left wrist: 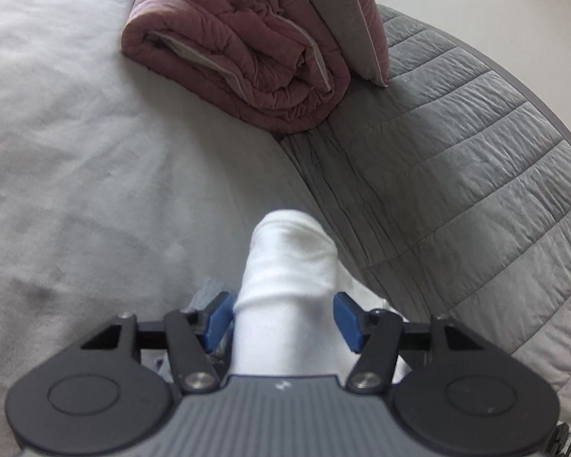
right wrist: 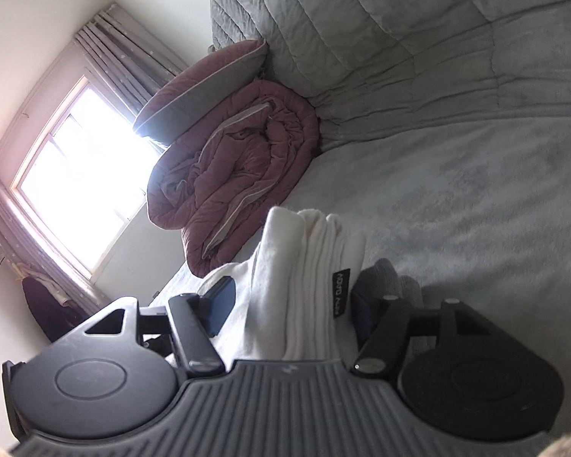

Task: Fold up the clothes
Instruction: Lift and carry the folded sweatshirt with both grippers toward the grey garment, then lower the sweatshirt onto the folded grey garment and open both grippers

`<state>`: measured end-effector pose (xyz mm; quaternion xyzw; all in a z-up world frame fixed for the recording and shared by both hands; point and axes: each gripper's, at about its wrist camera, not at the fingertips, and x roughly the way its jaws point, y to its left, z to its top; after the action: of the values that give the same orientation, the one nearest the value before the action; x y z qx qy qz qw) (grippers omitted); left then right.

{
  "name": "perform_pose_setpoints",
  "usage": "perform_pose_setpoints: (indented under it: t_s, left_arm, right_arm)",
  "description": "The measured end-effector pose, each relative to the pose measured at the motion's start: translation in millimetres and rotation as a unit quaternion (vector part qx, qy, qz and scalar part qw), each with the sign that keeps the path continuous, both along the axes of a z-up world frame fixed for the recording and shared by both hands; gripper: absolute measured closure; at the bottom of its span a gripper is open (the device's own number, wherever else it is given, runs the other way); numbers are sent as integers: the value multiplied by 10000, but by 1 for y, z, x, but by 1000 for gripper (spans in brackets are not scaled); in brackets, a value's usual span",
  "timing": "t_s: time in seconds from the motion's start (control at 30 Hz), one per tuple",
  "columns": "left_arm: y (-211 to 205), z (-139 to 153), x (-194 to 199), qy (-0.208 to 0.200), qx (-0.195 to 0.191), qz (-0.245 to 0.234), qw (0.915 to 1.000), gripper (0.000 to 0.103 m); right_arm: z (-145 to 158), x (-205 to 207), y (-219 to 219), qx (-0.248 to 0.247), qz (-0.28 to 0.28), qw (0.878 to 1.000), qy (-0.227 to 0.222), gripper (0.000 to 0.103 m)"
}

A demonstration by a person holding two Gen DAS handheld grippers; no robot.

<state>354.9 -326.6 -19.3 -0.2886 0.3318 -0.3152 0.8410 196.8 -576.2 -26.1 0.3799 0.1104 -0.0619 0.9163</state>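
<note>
Left hand-held gripper (left wrist: 283, 318): blue pads clamped on folded white knit garment (left wrist: 287, 285), raised above pale grey plush bedspread (left wrist: 76, 152)
Right hand-held gripper (right wrist: 293, 304): clamped on bunched layers of same white garment (right wrist: 312, 266), small black label showing
Beyond: rolled dusty-pink quilted duvet (left wrist: 228, 49); pink-and-grey pillow (left wrist: 346, 19); grey quilted headboard (left wrist: 456, 152); bright curtained window (right wrist: 76, 175)
</note>
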Motion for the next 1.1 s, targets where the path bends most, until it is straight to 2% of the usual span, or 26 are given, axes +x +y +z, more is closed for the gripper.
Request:
perform_pose_setpoints:
  t_s: [0.13, 0.27, 0.4, 0.47, 0.63, 0.73, 0.87, 0.93, 1.03, 1.1]
  left_arm:
    - [-12, 19, -3, -690, 327, 230, 9968, 42]
    - [-28, 26, -12, -1364, 684, 278, 9879, 42]
    - [-41, 20, -13, -1627, 1020, 99, 9813, 47]
    - [-43, 16, -13, -1646, 1084, 66, 9804, 47]
    - [-45, 3, -10, -1541, 1323, 61, 9791, 47]
    - [-48, -4, -7, -1421, 1362, 58, 9804, 47]
    - [-55, -10, -11, -1505, 1516, 93, 9769, 47]
    - [-55, -11, -12, -1538, 1547, 97, 9759, 47]
    - [-53, -9, -13, -1518, 1539, 120, 9763, 45]
    - [-49, -3, -13, -1452, 1531, 148, 9774, 42]
  right_arm:
    - [10, 0, 10, -639, -251, 9976, 75, 37]
    - [17, -4, 26, -1564, -673, 9854, -27, 37]
    - [21, -7, 41, -2390, -959, 9660, -210, 40]
    - [17, -5, 46, -2594, -824, 9618, -299, 49]
    - [-2, 14, 39, -2425, -718, 9669, 349, 64]
    - [-14, 23, 31, -2165, -677, 9715, 680, 65]
    - [-20, 23, 23, -1792, -662, 9787, 749, 65]
    - [-19, 20, 25, -1792, -677, 9790, 700, 64]
    - [-15, 14, 30, -1817, -702, 9789, 615, 60]
    - [-11, 10, 29, -1732, -700, 9809, 535, 52]
